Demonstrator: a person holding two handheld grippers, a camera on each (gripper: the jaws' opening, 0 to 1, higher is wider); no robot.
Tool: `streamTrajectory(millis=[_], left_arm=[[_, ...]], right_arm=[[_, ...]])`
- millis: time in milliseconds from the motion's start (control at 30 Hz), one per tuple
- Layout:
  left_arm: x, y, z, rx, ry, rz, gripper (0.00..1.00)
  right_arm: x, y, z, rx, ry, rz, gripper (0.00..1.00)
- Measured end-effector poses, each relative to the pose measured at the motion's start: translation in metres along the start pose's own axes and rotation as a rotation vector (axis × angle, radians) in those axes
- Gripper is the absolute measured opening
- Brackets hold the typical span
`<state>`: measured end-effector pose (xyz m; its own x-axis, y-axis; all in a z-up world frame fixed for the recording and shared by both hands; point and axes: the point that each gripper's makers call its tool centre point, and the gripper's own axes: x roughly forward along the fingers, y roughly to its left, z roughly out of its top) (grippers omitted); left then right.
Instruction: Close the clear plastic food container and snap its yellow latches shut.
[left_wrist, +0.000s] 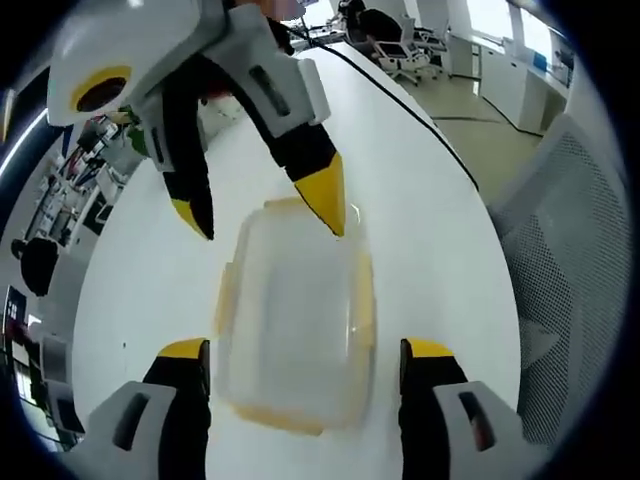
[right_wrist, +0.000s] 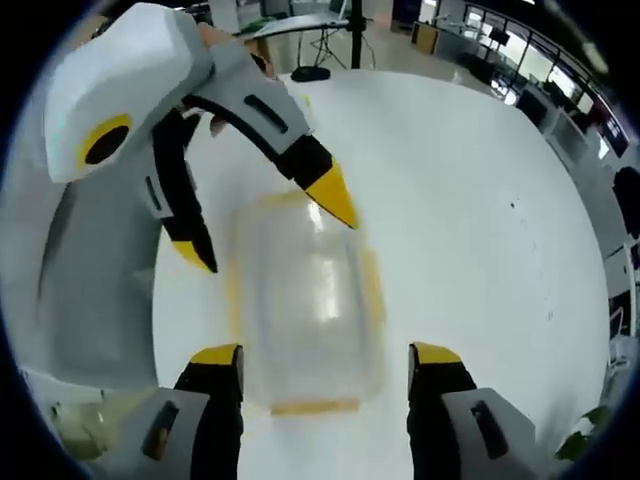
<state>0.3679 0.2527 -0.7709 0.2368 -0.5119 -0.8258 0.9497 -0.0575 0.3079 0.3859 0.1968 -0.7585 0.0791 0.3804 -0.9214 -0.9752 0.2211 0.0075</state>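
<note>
A clear plastic food container (left_wrist: 295, 320) with yellow latches (left_wrist: 366, 300) on its sides lies flat on the white table (left_wrist: 430, 230). My left gripper (left_wrist: 305, 350) stands open, its jaws straddling the container's near end. My right gripper (left_wrist: 262, 208) comes in from the top, open, with one yellow tip at the container's far edge. In the right gripper view the same container (right_wrist: 310, 290) sits blurred between the open jaws of my right gripper (right_wrist: 325, 355). My left gripper (right_wrist: 265, 228) reaches in from the upper left, open over the far end. Whether the latches (right_wrist: 372, 285) are snapped is unclear.
A black cable (left_wrist: 400, 90) runs across the far part of the table. A grey mesh chair (left_wrist: 570, 230) stands beside the table's right edge, and office chairs (left_wrist: 400, 50) stand further back. A grey chair (right_wrist: 90, 300) sits past the table edge.
</note>
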Motion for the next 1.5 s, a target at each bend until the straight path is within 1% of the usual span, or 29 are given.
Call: streamTrajectory(millis=[100,200,300,467,633,800,867,967,1100,1133,1200,1267,1400,1433,1500], left_arm=[[0.0,0.001,-0.003,0.001,0.009,-0.002,0.81],[0.001,0.003,-0.007,0.006,0.014,-0.005,0.86],[0.002,0.003,-0.01,0.022,0.023,-0.012,0.88],[0.007,0.004,-0.018,0.033,0.045,-0.025,0.89],[0.012,0.006,-0.022,0.028,0.058,-0.03,0.89],[0.016,0.006,-0.025,0.033,0.071,-0.043,0.9],[0.017,0.005,-0.026,0.034,0.077,-0.048,0.9],[0.019,0.004,-0.027,0.035,0.08,-0.055,0.9],[0.021,0.004,-0.028,0.041,0.084,-0.058,0.88],[0.022,0.003,-0.029,0.034,0.085,-0.068,0.86],[0.022,0.004,-0.029,0.044,0.085,-0.058,0.84],[0.022,0.005,-0.031,0.062,0.09,-0.057,0.82],[0.022,0.007,-0.031,0.062,0.085,-0.053,0.79],[0.022,0.008,-0.031,0.071,0.088,-0.049,0.79],[0.022,0.007,-0.031,0.065,0.086,-0.051,0.79]], right_arm=[[0.0,0.001,-0.001,0.001,-0.002,-0.009,0.71],[0.002,0.005,-0.004,0.004,0.0,-0.009,0.72],[0.004,0.009,-0.007,0.009,-0.001,-0.008,0.73],[0.008,0.012,-0.012,0.001,0.004,-0.025,0.77],[0.012,0.015,-0.015,-0.004,0.008,-0.027,0.78],[0.018,0.012,-0.019,-0.027,0.021,-0.064,0.8],[0.02,0.011,-0.019,-0.028,0.015,-0.072,0.81],[0.023,0.01,-0.018,-0.035,0.002,-0.088,0.81],[0.025,0.008,-0.021,-0.042,0.011,-0.095,0.79],[0.025,0.007,-0.021,-0.043,0.012,-0.096,0.78],[0.024,0.009,-0.022,-0.037,0.014,-0.085,0.73],[0.025,0.008,-0.022,-0.035,0.011,-0.083,0.73],[0.025,0.008,-0.022,-0.035,0.011,-0.081,0.73],[0.026,0.008,-0.022,-0.035,0.01,-0.081,0.73],[0.026,0.008,-0.022,-0.035,0.011,-0.08,0.73]])
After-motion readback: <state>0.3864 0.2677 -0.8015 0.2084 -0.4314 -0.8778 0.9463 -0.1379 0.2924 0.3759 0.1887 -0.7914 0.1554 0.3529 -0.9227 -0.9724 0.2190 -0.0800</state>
